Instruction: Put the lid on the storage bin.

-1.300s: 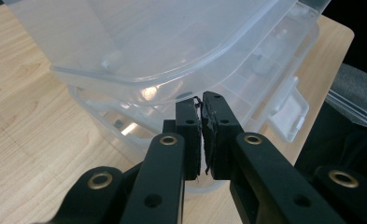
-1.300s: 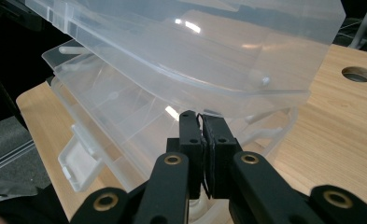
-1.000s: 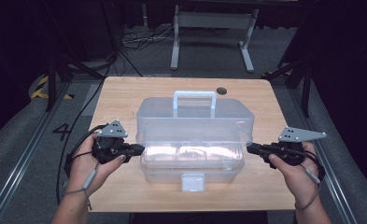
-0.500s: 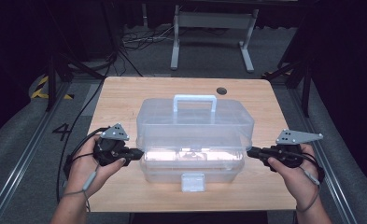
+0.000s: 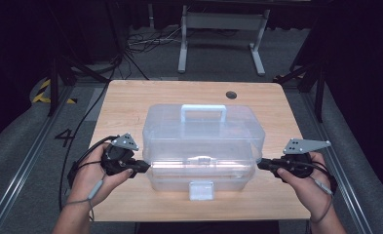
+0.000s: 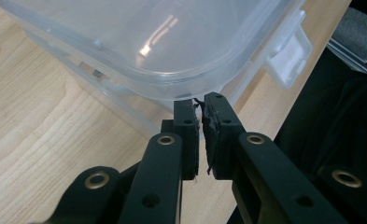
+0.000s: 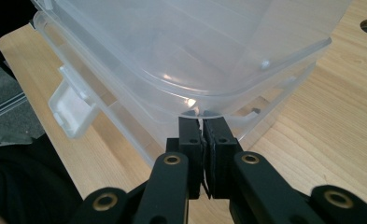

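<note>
High view: your left gripper point(image 5: 144, 167) and right gripper point(image 5: 263, 165), jaws together under the lid point(image 5: 203, 130), have raised it since a second ago; the box point(image 5: 201, 176) sits mid-table point(image 5: 125, 100), opening.

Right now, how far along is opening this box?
Done: the front latch hangs released. In hand: the left gripper and right gripper, both shut, push under the lid rim, a gap showing above the base. Left: swinging the lid fully open.
</note>
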